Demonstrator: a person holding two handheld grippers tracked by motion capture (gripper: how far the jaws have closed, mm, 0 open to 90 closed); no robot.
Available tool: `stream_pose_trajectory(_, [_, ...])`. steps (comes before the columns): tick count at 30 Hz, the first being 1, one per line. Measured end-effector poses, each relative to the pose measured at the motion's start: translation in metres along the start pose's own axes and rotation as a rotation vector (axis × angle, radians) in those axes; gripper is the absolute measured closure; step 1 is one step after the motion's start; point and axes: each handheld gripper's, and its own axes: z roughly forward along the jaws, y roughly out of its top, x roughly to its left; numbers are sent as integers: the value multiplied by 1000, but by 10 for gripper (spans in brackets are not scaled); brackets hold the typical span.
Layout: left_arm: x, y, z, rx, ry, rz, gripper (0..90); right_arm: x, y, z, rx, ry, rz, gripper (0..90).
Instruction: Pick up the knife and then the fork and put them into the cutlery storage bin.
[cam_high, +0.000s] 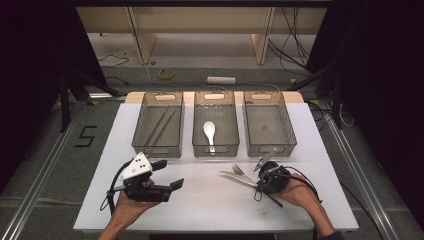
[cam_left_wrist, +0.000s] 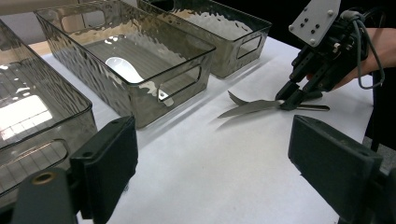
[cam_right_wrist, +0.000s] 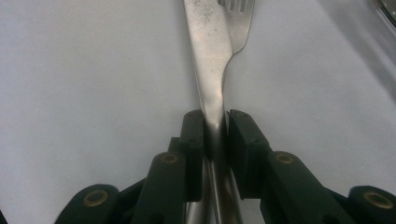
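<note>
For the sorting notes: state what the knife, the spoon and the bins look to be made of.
Knife: metal, likely stainless steel; grey, brushed sheen with dull reflections. The right gripper is clamped on it.
Spoon: opaque glossy white, probably ceramic or melamine; the look leaves it open.
Bins: smoky, see-through plastic by the look, with a rippled surface that catches highlights.

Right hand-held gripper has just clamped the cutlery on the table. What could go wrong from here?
1. The right hand-held gripper has its jaws closed around both the knife and the fork together, so both may lift, or one may slip out partway.
2. The three bins seem sorted: chopsticks in the left, a spoon in the middle, the right bin empty. A double pick could mix types.
</note>
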Motion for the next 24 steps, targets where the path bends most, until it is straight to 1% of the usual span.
stream_pose_trajectory(3, [0,0,0,0,-1,1,155,0,0,0,0,3,-3,786])
stream_pose_trajectory(9, [0,0,0,-1,-1,2,155,5,2,0,4,-16,-46,803])
stream_pose_trajectory(13, [0,0,0,0,-1,3,155,5,1,-1,0,-22,-57,807])
stream_pose_trajectory(14, [0,0,0,-1,-1,4,156,6,1,-2,-1,-23,-46,807])
stream_pose_trajectory(16, [-1,0,0,-1,-1,2,156,5,1,-4,-12,-17,-58,808])
stream_pose_trajectory(18, [0,0,0,3,-1,4,156,6,1,-7,-9,-22,-53,809])
stream_pose_trajectory(19, [-1,0,0,3,-1,5,156,5,1,-8,-17,-26,-64,809])
stream_pose_trajectory(20, [-1,0,0,1,0,5,156,6,0,-9,-20,-26,-57,809])
stream_pose_trajectory(22, [-1,0,-1,0,0,5,156,5,0,-11,-31,-29,-66,809])
stream_pose_trajectory(23, [-1,0,-1,0,0,3,156,6,0,-13,-35,-27,-57,810])
stream_pose_trajectory(24, [0,0,-1,-1,1,4,156,5,0,-14,-40,-35,-62,810])
